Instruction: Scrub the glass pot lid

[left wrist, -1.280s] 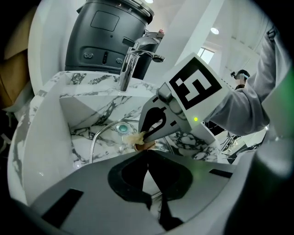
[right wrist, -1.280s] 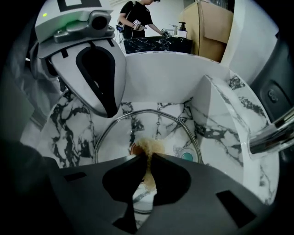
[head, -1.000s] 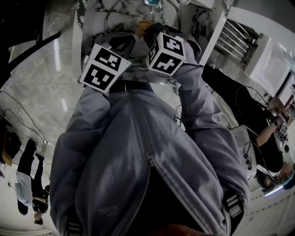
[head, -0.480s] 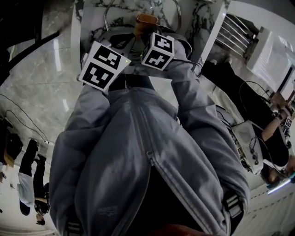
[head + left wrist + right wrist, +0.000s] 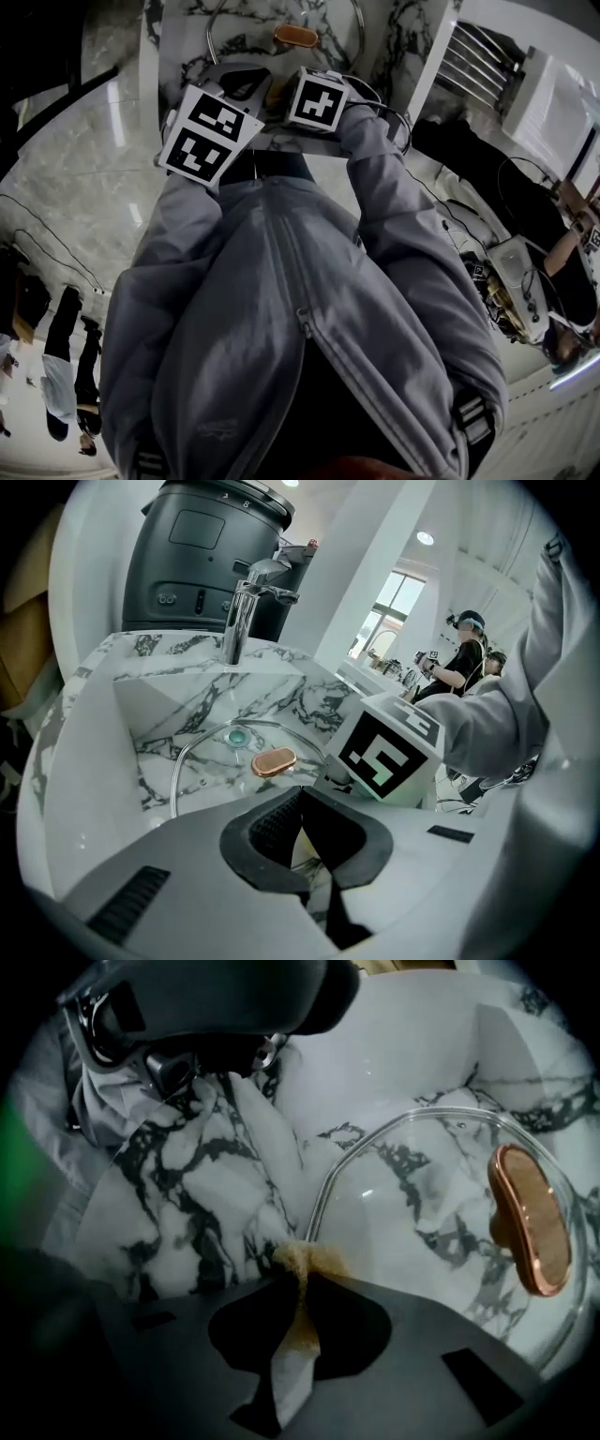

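One round glass pot lid (image 5: 422, 1213) (copper handle (image 5: 530, 1222)) lies in the marble sink (image 5: 159, 714); my right tongs (image 5: 300, 1274) pinch one tan sponge (image 5: 309, 1258), left tongs (image 5: 302, 803) clamped.

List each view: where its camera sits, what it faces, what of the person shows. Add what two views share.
Head view: on the head, facing steeply down at the marble sink; grey jacket fills most of it.
Left gripper view: on the left tool, facing the faucet; a grey sleeve shows.
Right gripper view: on the right tool, shut on a scouring pad, facing the sink floor; grey fabric upper left.
Shared: all three show the glass pot lid.
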